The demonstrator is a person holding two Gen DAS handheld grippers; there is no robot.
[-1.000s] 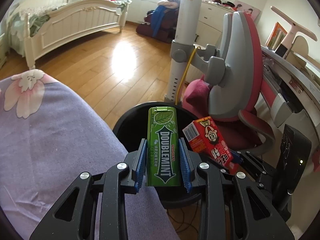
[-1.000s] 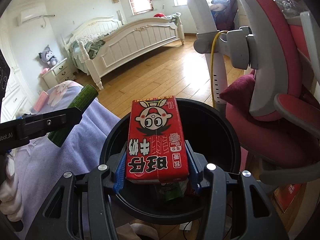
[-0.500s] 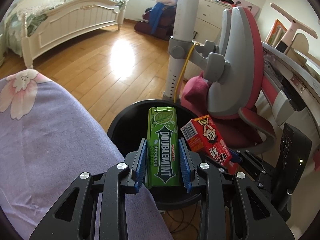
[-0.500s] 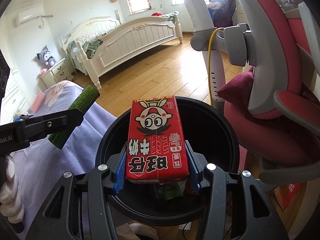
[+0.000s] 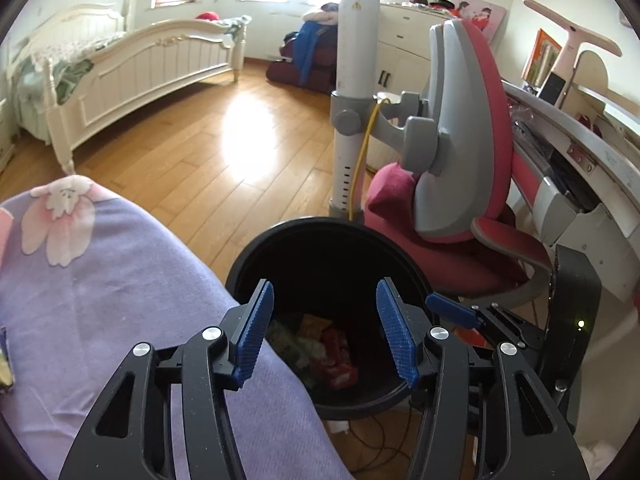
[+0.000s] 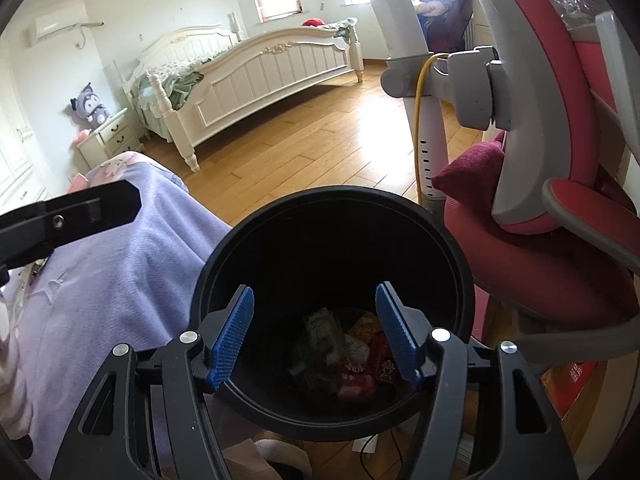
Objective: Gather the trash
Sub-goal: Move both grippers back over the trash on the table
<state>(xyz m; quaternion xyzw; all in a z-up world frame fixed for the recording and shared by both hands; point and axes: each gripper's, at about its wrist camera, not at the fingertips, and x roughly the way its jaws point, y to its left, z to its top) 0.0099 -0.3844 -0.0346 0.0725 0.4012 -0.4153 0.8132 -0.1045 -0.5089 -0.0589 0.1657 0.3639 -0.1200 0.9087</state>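
A black round trash bin stands on the floor beside the purple bed cover; it also shows in the right wrist view. Trash lies at its bottom: green and red wrappers, also seen in the right wrist view. My left gripper is open and empty above the bin's near rim. My right gripper is open and empty above the bin. The right gripper's blue fingertip shows at the right in the left wrist view. The left gripper's black finger shows at the left in the right wrist view.
A purple flowered bed cover lies left of the bin. A pink and grey desk chair and a white pole with a yellow cable stand behind it. A desk is at the right, a white bed far across the wooden floor.
Both grippers have opened. The green Doublemint pack and the red box have left the jaws and now lie in the bin among the trash.
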